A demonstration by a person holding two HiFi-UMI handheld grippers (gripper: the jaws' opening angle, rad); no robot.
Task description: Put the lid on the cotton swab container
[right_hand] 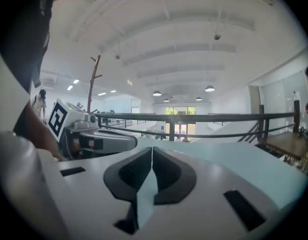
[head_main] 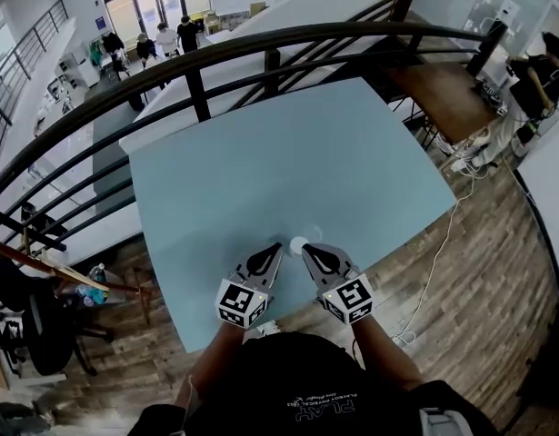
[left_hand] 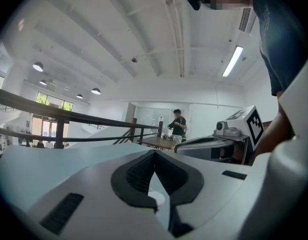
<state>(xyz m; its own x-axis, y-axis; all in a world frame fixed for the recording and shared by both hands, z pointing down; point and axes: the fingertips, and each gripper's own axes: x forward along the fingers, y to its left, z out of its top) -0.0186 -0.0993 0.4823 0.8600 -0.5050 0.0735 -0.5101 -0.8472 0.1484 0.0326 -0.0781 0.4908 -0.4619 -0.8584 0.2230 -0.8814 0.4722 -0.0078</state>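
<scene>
Though shut, both grippers (head_main: pixel 277 246) (head_main: pixel 306 249) beside white object (head_main: pixel 298 242)

R gripper (right_hand: pixel 151 153): jaws closed, tips touching, nothing betw. them. Blue table (right_hand: pixel 234 159) shows thru the slit below the tips. L gripper (right_hand: pixel 127 143) just beside it, at left, w/ marker cube (right_hand: pixel 57 119) at its back end. Railing (right_hand: pixel 194 118) runs beyond table's far edge.

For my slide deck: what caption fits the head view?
The left gripper and right gripper, both shut, flank a small white round object on a blue table.
</scene>
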